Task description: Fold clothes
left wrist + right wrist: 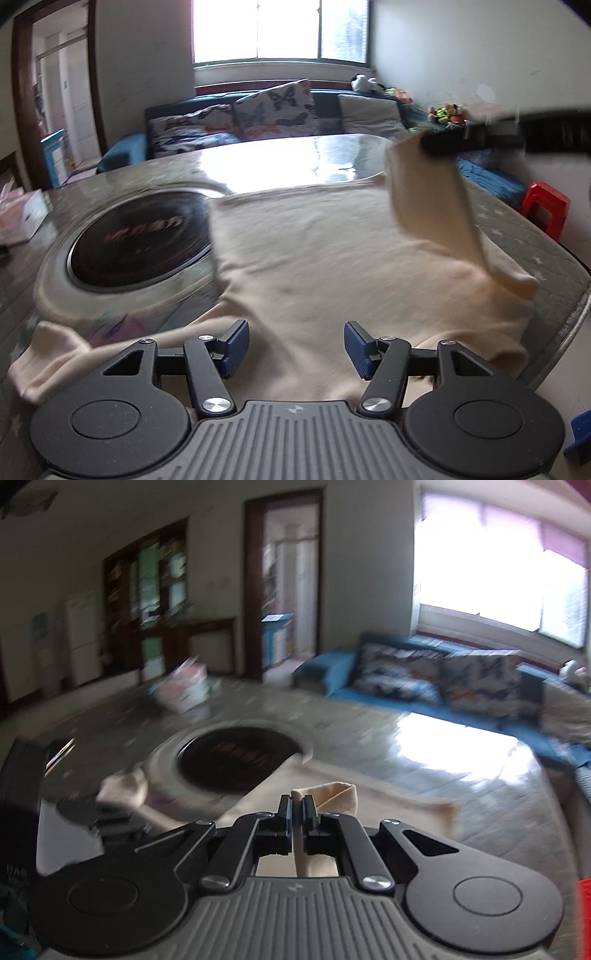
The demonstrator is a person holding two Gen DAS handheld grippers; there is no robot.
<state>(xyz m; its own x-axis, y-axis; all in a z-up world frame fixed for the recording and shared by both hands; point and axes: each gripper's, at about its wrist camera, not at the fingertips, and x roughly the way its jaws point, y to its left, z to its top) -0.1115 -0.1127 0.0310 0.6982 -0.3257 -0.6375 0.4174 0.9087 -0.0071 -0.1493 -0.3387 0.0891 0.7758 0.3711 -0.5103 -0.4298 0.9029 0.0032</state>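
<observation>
Here, from my left wrist camera, I see a cream sweater [314,258] spread flat over a grey patterned table [524,221]. The body of the garment fills the middle of the view, reaching from 6 o'clock up toward 12. My left gripper [295,349] hangs just above the near edge of the sweater, its two blue-padded jaws released and wide apart, with only cloth showing between them. One sleeve [48,354] trails off at 8 o'clock, lying on the table near its edge. The other sleeve [436,206] is lifted off the table at 2 o'clock, pinched at its cuff by my right gripper [476,138], which enters from 3 o'clock as a dark blurred bar.

From my right wrist camera, my right gripper [297,805] is clenched on a fold of cream cloth, which sticks up between the jaws and also runs back under them toward the lens. A round black hotplate [140,236] sits set into the table at 9 o'clock of the sweater, and the garment's left edge overlaps its rim. Beyond the table at 12 o'clock stands a blue sofa [229,110] with butterfly cushions, under a bright window [280,29]. A red stool [546,210] is at 3 o'clock.
</observation>
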